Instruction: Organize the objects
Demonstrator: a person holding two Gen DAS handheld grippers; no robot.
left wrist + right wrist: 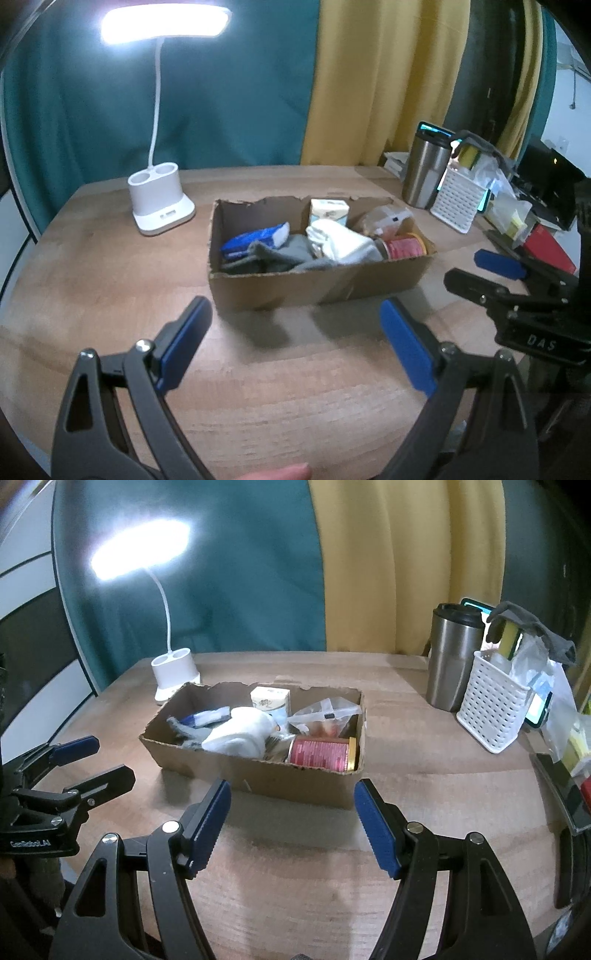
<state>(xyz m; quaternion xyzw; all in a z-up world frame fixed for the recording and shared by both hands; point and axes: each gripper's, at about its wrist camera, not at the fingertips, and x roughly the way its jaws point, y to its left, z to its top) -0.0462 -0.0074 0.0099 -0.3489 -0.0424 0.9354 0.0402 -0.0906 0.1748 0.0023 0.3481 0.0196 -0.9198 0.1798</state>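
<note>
Both grippers hang over the near part of the table (110, 258), and nothing is between their blue pads. Jaws of the left gripper (295, 343) are spread wide. Jaws of the right gripper (291, 823) are spread too, but not as wide.

Just past them, in the middle of the table, sits a box (258, 771). Inside it, a red can (319, 753) lies on its side at the near right. A white cloth (240, 731) is in the middle, with a blue pack (255, 236) on the left.

Far left of the box stands a lit lamp (160, 203). Far right are a cup (452, 657) and a white basket (491, 709).
</note>
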